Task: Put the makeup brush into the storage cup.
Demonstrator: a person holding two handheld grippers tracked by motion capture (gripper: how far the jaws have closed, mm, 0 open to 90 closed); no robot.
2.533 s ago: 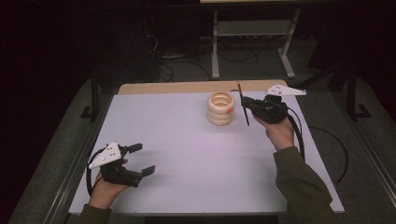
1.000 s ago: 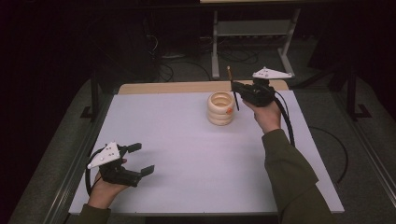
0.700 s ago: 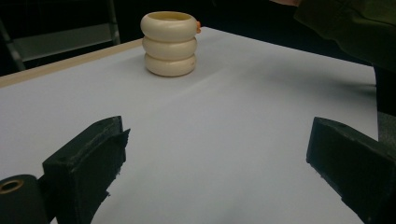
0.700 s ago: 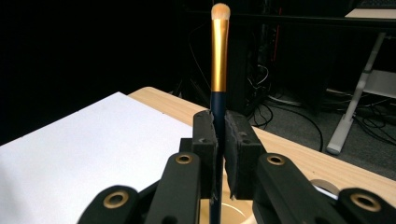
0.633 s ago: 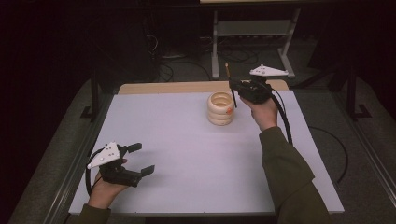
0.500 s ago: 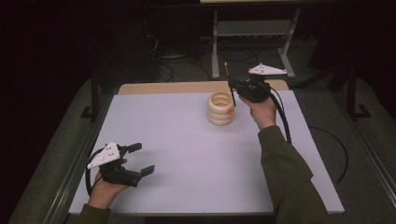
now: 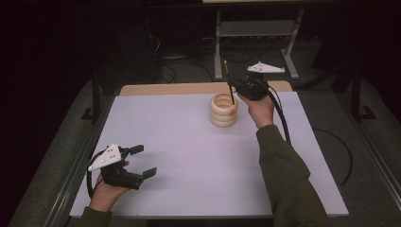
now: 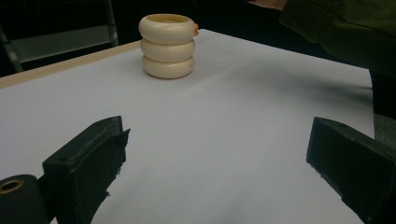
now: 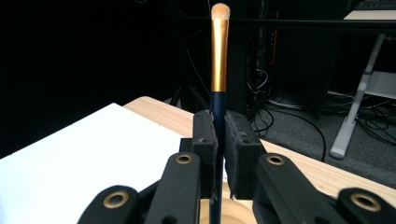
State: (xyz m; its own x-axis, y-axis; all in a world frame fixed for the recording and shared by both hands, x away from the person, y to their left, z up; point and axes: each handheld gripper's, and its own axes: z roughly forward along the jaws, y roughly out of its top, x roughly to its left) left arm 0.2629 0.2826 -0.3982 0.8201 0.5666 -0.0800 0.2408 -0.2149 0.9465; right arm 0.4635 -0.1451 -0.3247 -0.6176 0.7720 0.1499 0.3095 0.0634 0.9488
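**Two grippers, one brush over the ringed holder**

Two grippers were at work on the white table (image 7: pixel 189 142). The right gripper (image 7: pixel 235 89) was held at the far side, just beside the cream ringed holder (image 7: pixel 223 109), and its jaws were clamped tight on a makeup brush (image 7: pixel 229 80). In the right gripper view the dark handle stood pinched between the two black pads (image 9: pixel 203 140), the gold ferrule and pale bristle tip rising upright above them, while the lower end of the handle ran down toward the holder's open mouth, seen as a cream rim at the bottom edge. From the high view the brush stood nearly upright, its lower end at the holder's rim; whether it touched the rim could not be told.

The left gripper (image 7: pixel 137 161) rested near the table's front left corner, well apart from the holder. Its jaws stood wide, with nothing between them but bare table, as the left gripper view showed. That view also caught the holder (image 8: pixel 168 45) as three stacked rings, with a small orange mark at its upper edge, and a green sleeve (image 8: pixel 341 28) at the right.
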